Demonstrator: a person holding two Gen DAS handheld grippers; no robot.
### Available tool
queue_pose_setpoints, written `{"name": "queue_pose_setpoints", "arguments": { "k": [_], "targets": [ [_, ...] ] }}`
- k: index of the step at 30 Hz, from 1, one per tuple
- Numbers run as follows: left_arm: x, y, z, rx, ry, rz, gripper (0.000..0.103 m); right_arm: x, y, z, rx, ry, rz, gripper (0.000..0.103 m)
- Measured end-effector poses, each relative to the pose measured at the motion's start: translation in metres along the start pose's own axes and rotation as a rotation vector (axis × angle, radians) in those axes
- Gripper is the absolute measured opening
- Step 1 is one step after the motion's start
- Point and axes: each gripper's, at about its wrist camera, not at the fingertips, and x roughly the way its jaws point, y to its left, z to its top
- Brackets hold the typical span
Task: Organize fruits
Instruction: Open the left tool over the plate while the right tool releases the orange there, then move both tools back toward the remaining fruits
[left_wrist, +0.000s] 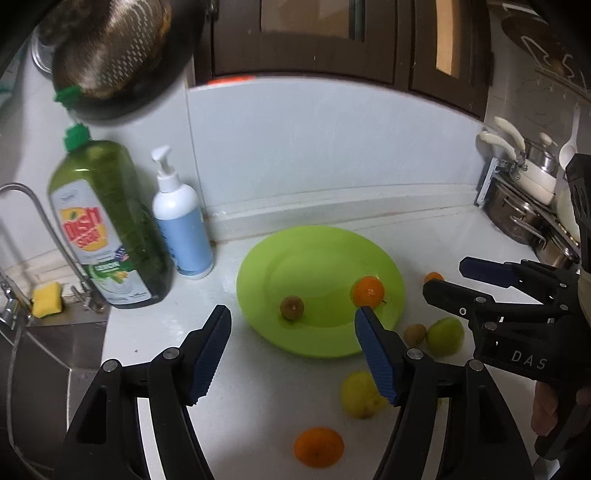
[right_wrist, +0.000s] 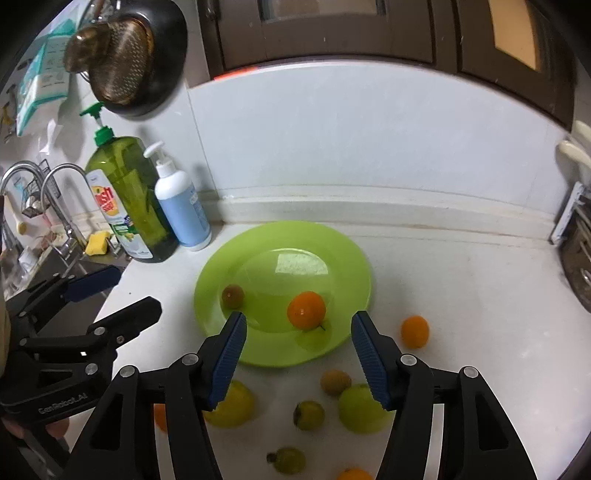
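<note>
A: Grippers? Fruit?
B: Left gripper (left_wrist: 293, 356) and right gripper (right_wrist: 297, 360) both apart, empty; yellow fruit (right_wrist: 231, 404) nearest at seven o'clock; orange (right_wrist: 306, 310) on plate (right_wrist: 347, 258), twelve.
A: Handling?
B: Likely light, firm, round, prone to roll; pinch across the middle.

White counter (right_wrist: 461, 295): plate (right_wrist: 347, 258), loose fruit (right_wrist: 414, 331)

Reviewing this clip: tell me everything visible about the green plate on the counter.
The green plate is round, lime green and glossy, plastic by its look, with a wide rim and a shallow well that reflects light. It lies flat on the white counter near the back wall, right of the white pump bottle. Two fruits sit in it: an orange and a small brownish fruit. Neither tool touches it; the other fruits lie off it.
</note>
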Motion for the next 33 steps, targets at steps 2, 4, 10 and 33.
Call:
{"name": "queue_pose_setpoints", "arguments": {
  "k": [2, 4, 10, 33],
  "targets": [
    [-0.009, 0.0, -0.002, -0.001, -0.012, 0.005, 0.071, -0.012, 0.004, -0.005, -0.005, -0.022, -0.003, 0.06],
    [-0.02, -0.001, -0.006, 0.001, -0.025, 0.006, 0.073, -0.02, 0.007, -0.01, -0.009, -0.038, -0.005, 0.06],
    [-0.045, -0.005, -0.02, -0.003, -0.051, 0.021, 0.076, -0.047, 0.015, -0.027, -0.017, -0.081, -0.017, 0.06],
    [-0.077, -0.023, -0.085, 0.033, -0.087, 0.122, 0.076, -0.081, 0.007, -0.096, 0.024, -0.116, -0.125, 0.06]
  ]
}}
